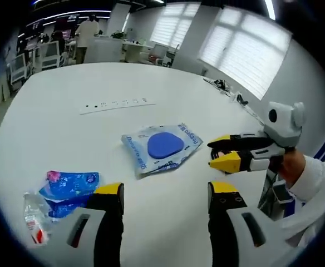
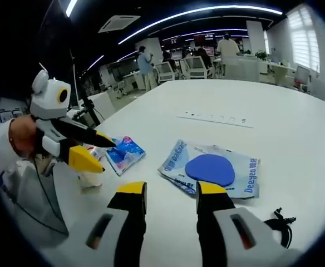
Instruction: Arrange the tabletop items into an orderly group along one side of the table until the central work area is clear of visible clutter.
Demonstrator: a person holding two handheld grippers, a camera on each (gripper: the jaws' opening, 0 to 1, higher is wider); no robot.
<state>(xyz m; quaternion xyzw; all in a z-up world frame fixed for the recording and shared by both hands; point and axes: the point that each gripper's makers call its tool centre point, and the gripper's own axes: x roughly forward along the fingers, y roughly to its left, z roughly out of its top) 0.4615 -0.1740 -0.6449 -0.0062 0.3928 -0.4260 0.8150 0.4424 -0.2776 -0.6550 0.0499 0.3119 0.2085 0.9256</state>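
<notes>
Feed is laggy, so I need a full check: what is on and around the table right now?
Packaged blue pad: one, blue in clear printed bag, table centre.
Blue wipes pouch: one, blue-pink, near table edge.
Clear wrapper: one, red-marked, beside the pouch.
White strip: one, dotted, farther up the table.
Black cable: one, by the right tongs.
White table: one.
Left tongs: yellow-tipped, open.
Right tongs: yellow-tipped, open.
</notes>
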